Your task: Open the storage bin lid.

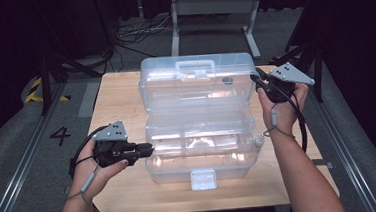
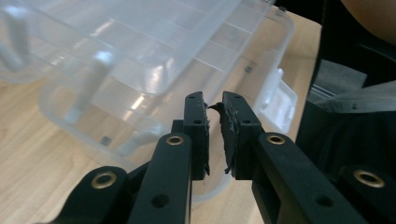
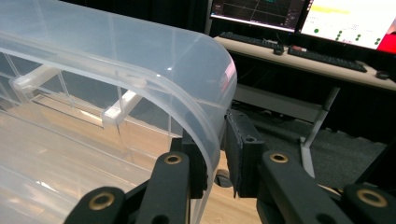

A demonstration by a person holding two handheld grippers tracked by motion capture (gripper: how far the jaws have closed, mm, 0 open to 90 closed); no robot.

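At a wooden table point(image 1: 122, 191), I work on a clear plastic organiser box point(image 1: 202, 155) that stands open at the middle of the tabletop, its lid point(image 1: 196, 80) raised on the far side and an inner tray point(image 1: 200, 127) stepped up between lid and base. My right gripper point(image 1: 259, 82) is clamped on the lid's right-hand edge, the curved clear rim pinched between its two black jaws in the right gripper view. My left gripper point(image 1: 148, 150) sits at the box's left side, just beside the base wall, its jaws nearly together with only a thin gap and nothing between them. A white latch point(image 1: 203, 179) hangs at the front of the base.
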